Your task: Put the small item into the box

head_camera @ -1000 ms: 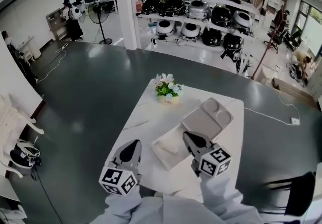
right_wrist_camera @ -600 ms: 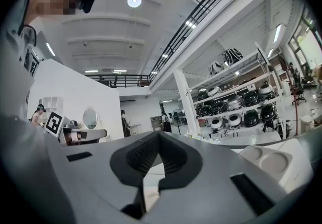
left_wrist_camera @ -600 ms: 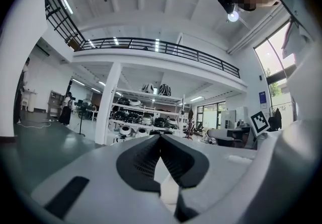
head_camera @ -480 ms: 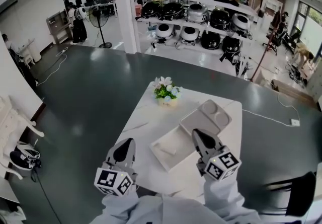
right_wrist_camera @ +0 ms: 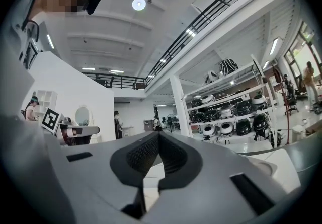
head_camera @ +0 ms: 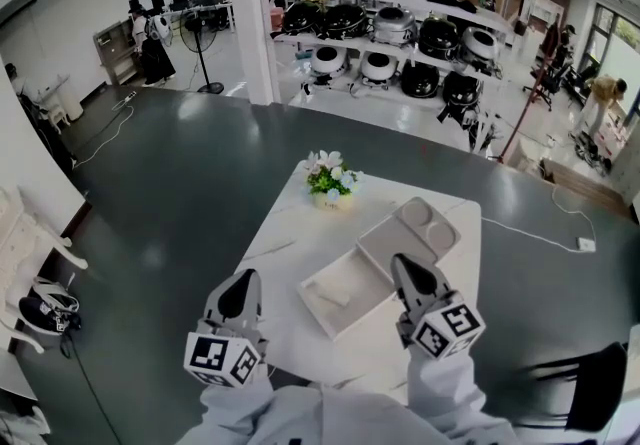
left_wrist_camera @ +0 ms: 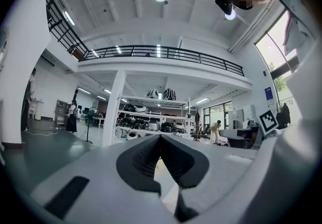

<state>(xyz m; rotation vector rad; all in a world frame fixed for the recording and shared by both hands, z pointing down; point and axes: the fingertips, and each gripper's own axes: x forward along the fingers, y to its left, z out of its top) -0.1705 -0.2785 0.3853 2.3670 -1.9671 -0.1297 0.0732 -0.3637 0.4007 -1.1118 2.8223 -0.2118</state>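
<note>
A white table (head_camera: pixel 290 233) stands on dark floor, with shelves of round appliances (head_camera: pixel 390 33) beyond. The open white box (head_camera: pixel 352 278) lies between the 2 tools, just left of the right gripper (head_camera: pixel 408 265) and right of the left gripper (head_camera: pixel 240 285). Both have their jaws pressed together on nothing. A faint small item (head_camera: pixel 336 299) seems to lie inside the box.

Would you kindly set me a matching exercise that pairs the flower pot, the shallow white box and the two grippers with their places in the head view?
1. small pot of white flowers
2. shallow white open box
3. left gripper
4. right gripper

A. shut, over the white table's near left edge
B. mid-table
C. far table edge
D. shut, beside the box's right end

Pairs: 1-C, 2-B, 3-A, 4-D
</note>
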